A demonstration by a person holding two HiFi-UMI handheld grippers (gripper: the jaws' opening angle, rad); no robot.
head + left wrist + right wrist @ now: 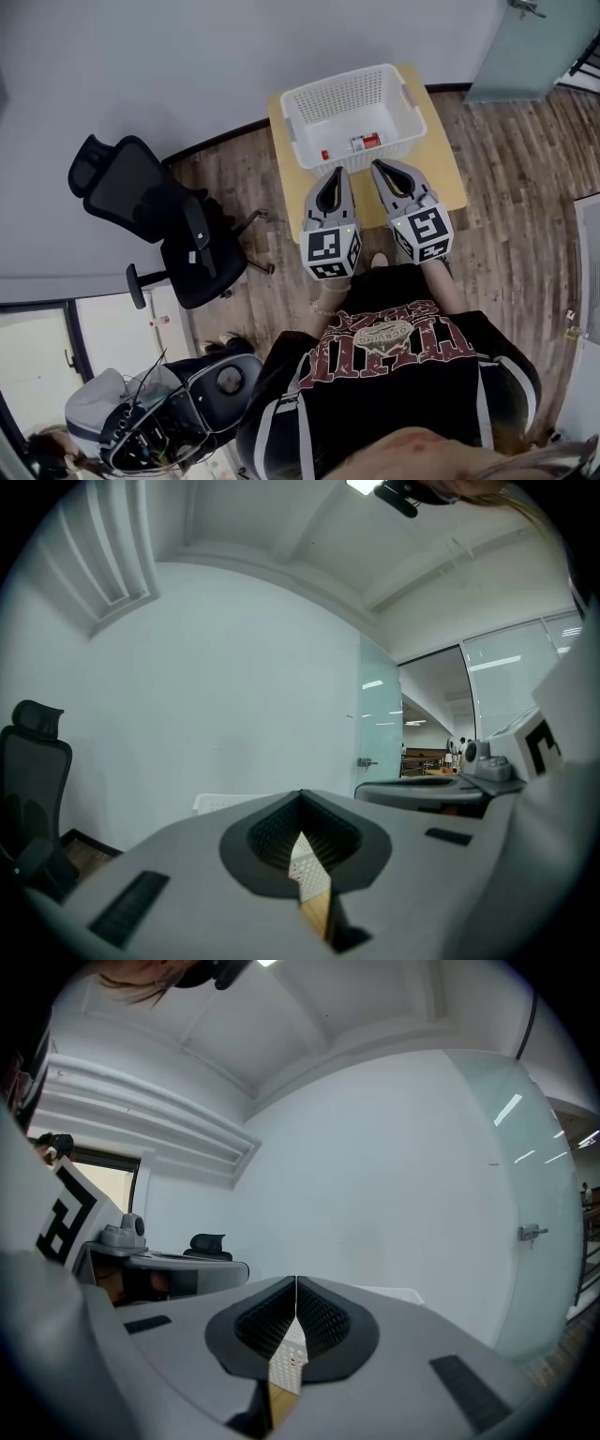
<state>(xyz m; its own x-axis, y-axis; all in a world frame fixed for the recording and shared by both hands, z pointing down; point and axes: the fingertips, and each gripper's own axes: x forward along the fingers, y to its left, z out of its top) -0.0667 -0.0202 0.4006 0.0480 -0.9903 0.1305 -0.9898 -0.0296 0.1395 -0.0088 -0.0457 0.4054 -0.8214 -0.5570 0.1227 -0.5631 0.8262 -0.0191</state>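
Black printed shirt (394,375) nearest the lens; print unreadable. Beyond it, left gripper (336,170) and right gripper (380,166): jaws of each pressed together, nothing held, tips just beside white basket (289,117) on yellow desk (448,178). Basket holds small red-and-white items (366,142). Wood floor (525,187); office chair (178,234) at left; white wall (187,56).

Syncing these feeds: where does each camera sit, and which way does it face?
Head view: on the person's head, steeply down at white basket, wooden table, left gripper, right gripper, torso.
Left gripper view: on the left gripper, along its shut jaws toward the wall; right gripper alongside.
Right gripper view: likewise, left gripper alongside.
Shared: white basket.
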